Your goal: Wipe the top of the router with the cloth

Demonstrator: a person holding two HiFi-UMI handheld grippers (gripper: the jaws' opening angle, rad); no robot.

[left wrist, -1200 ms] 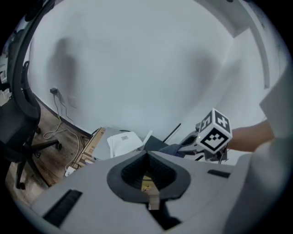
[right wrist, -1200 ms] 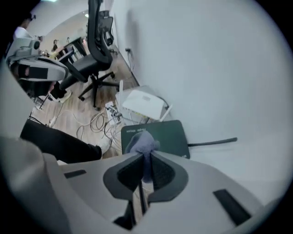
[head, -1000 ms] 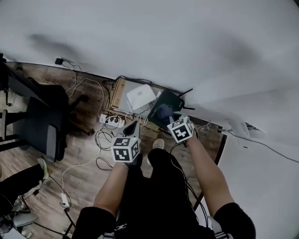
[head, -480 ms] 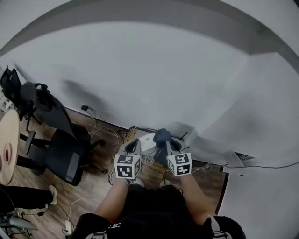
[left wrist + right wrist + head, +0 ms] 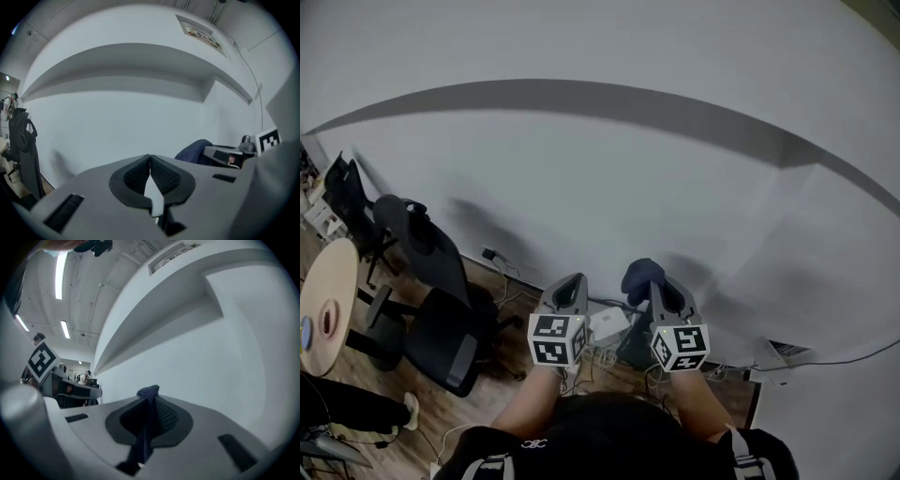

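Fingers (image 5: 166, 416) of the right gripper (image 5: 149, 401) are clenched on a dark blue cloth (image 5: 149, 391), which runs down the gap between them and bunches in a small tuft above their tips. In the head view the cloth (image 5: 640, 277) sits at the front of the right gripper (image 5: 658, 286), held up in front of a plain white wall (image 5: 609, 187).

Fingers (image 5: 136, 176) of the left gripper (image 5: 150, 157) are pressed together at their tips with nothing between them. This gripper (image 5: 572, 281) is raised level with the right one, just beside it on the left, and the two are apart.

Below and behind both pairs of fingers, low on the wooden floor (image 5: 441, 412) against the wall, lies the dark router (image 5: 631, 347). It is mostly hidden between the two grippers and touches neither the cloth nor the fingers. A white box (image 5: 609, 324) lies just left of it, with cables (image 5: 586, 361) tangled nearby.

Far to the left of the fingers stand black office chairs (image 5: 441, 333) and a round pale table (image 5: 323, 309). A long ledge (image 5: 581, 98) casts a grey band of shadow across the wall above. In the right gripper view, strip lights (image 5: 59, 268) run along the ceiling.
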